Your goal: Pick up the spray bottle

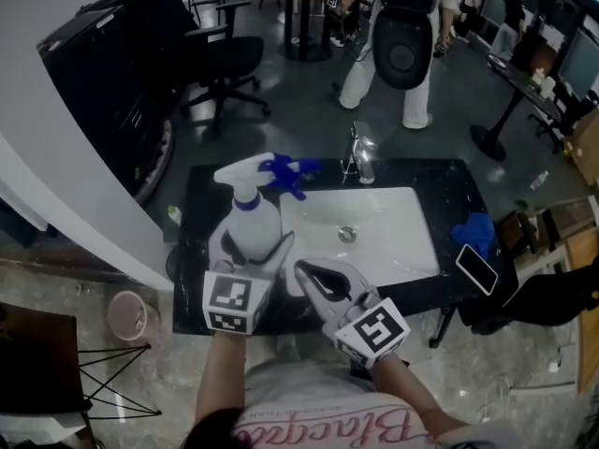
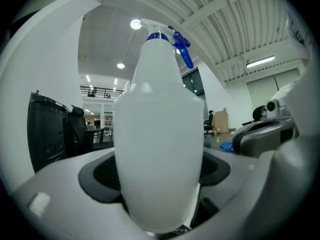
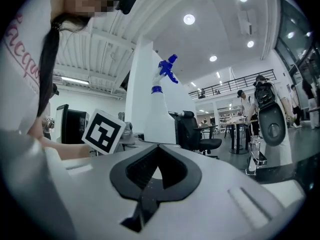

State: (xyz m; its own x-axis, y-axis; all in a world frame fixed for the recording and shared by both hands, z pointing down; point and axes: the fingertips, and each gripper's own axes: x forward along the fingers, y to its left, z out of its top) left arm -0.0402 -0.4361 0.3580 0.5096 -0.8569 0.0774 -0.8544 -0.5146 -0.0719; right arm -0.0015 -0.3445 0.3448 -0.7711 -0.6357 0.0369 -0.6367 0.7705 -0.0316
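Observation:
The spray bottle (image 1: pixel 255 221) is white with a blue trigger head (image 1: pixel 285 171) and is held upright above the left end of the black counter (image 1: pixel 449 190). My left gripper (image 1: pixel 253 249) is shut on its lower body, one jaw on each side. In the left gripper view the bottle (image 2: pixel 157 134) fills the middle between the jaws of the left gripper (image 2: pixel 160 184). My right gripper (image 1: pixel 303 269) hovers just right of it over the counter's front edge, shut and empty. From the right gripper view the bottle (image 3: pixel 160 111) rises beyond the closed tips of the right gripper (image 3: pixel 158 151).
A white sink basin (image 1: pixel 393 237) with a chrome faucet (image 1: pixel 360 162) is set in the counter. A blue cloth (image 1: pixel 477 232) and a phone (image 1: pixel 477 269) lie at its right end. A person (image 1: pixel 402 45) stands behind; office chairs (image 1: pixel 220 64) and a pink bin (image 1: pixel 126 314) are at the left.

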